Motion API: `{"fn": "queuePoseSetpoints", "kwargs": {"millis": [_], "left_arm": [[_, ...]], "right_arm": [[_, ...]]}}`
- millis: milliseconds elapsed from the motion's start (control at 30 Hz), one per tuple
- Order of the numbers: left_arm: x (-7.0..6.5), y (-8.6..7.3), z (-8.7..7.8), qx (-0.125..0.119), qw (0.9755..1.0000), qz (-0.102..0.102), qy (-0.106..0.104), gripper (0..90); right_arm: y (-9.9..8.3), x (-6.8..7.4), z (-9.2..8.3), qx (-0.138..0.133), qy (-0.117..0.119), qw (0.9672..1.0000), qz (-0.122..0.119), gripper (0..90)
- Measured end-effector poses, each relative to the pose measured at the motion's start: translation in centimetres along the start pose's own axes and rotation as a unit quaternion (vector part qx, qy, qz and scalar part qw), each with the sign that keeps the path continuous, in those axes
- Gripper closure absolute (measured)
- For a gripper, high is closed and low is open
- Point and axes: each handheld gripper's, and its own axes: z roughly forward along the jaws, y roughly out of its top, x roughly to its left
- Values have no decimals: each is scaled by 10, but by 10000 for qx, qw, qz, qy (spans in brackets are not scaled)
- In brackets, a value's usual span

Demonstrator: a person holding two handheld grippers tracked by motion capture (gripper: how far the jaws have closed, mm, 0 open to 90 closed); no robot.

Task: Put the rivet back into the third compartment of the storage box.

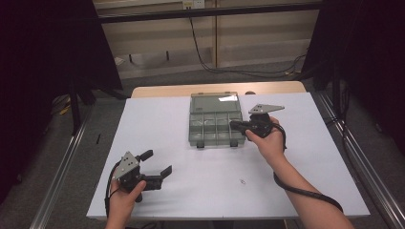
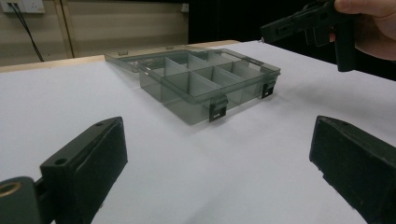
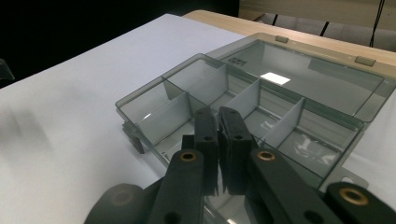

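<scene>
From the high view you look forward and down on the whole white counter (image 1: 200, 191) from above your side. Your left gripper view sits low near the counter's surface, facing across it toward the compartment box (image 2: 205, 81) some way off. Your right gripper view looks down into that same box (image 3: 261, 107) from close above. All three views share it.

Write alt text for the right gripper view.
The right gripper, its black fingers closed together with nothing between them, hovers over an open, smoky-clear compartment box. The box sits on a white table, its compartments empty and its lid laid flat behind.
</scene>
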Motion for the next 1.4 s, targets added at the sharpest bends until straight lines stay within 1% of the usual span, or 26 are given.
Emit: {"fn": "queuePoseSetpoints", "kwargs": {"millis": [67, 167, 267, 367, 400, 467, 633, 667, 700, 767, 900, 933, 1033, 1100, 1200, 1233, 1333, 1400], "left_arm": [[0, 0, 0, -27, 10000, -6, -29, 41], [0, 0, 1, -13, 10000, -27, 3, 41], [0, 0, 1, 16, 10000, 7, -30, 41], [-1, 0, 1, 4, 10000, -6, -34, 41], [-1, 0, 1, 27, 10000, 11, -17, 41], [-1, 0, 1, 3, 10000, -20, -6, 41], [0, -1, 1, 3, 10000, -7, -32, 41], [-1, -1, 1, 18, 10000, -53, -5, 41], [-1, -1, 1, 5, 10000, -39, -37, 41], [0, 0, 1, 16, 10000, -2, -15, 41], [0, 0, 1, 4, 10000, -12, -14, 41], [0, 0, 0, 17, 10000, 26, -22, 41], [0, 0, 1, -3, 10000, -1, -15, 41], [-1, 0, 0, -2, 10000, -5, -17, 41], [-1, 0, 1, -6, 10000, -13, -24, 41], [0, 0, 0, 22, 10000, 24, -38, 41], [0, 0, 1, 19, 10000, 6, -40, 41], [0, 0, 0, 20, 10000, 28, -33, 41]], "right_arm": [[1, -2, 1, -1, -35, 10000, 5, 873], [3, -5, 2, 8, -74, 10000, 32, 873], [5, -7, 5, 4, -105, 9999, 8, 873], [7, -8, 7, -20, -157, 9999, 47, 874], [8, -8, 8, -22, -138, 9999, 74, 873], [10, -9, 10, -47, -152, 9998, 95, 873], [13, -11, 16, -19, -183, 9998, 110, 874], [14, -11, 17, -12, -192, 9998, 106, 873], [14, -12, 18, -16, -219, 9997, 93, 873], [15, -12, 21, 8, -247, 9997, 87, 874], [15, -14, 26, 41, -291, 9995, 79, 873], [15, -14, 28, 30, -306, 9995, 98, 873], [16, -15, 32, 14, -289, 9995, 138, 873], [17, -15, 34, 23, -309, 9995, 103, 873], [18, -15, 39, 57, -357, 9993, 103, 873], [18, -15, 41, 84, -354, 9993, 75, 873], [19, -15, 46, 174, -399, 9991, 16, 873], [19, -16, 50, 212, -427, 9989, 23, 873]]}}
